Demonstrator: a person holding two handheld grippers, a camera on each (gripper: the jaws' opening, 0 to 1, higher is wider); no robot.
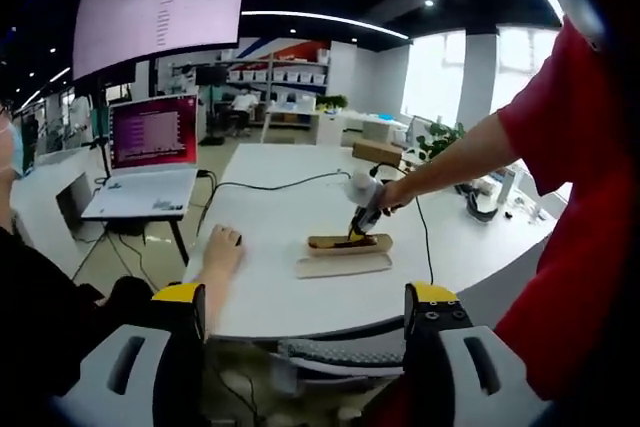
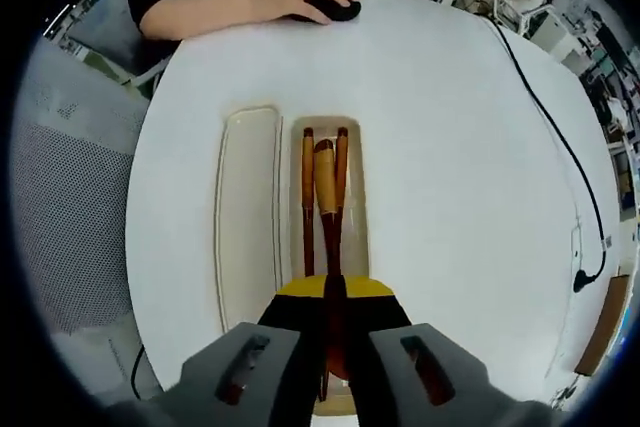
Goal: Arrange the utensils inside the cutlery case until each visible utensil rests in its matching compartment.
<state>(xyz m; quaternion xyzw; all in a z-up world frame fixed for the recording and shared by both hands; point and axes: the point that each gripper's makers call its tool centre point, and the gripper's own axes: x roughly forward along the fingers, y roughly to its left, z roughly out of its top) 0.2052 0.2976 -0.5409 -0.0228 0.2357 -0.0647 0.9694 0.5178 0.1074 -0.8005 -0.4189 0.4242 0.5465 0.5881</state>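
The open cutlery case (image 2: 356,209) lies lengthwise on the white table, and its pale lid (image 2: 248,217) rests alongside to the left. Two reddish-brown chopsticks (image 2: 307,197) lie in the case. Between them sits a wooden spoon (image 2: 325,179), its bowl pointing away from me. My right gripper (image 2: 333,337) is shut on the spoon's dark handle, low over the near end of the case. From far off, the left gripper view shows that right gripper (image 1: 362,219) above the case (image 1: 348,243) and the lid (image 1: 343,265). My left gripper (image 1: 306,299) hangs open off the table's near edge, holding nothing.
Another person's hand rests on a black mouse (image 2: 330,7) at the far edge of the table. A black cable (image 2: 560,137) runs along the right side. A laptop (image 1: 150,162) stands on a side stand, and a mesh chair (image 2: 60,207) is beside the table.
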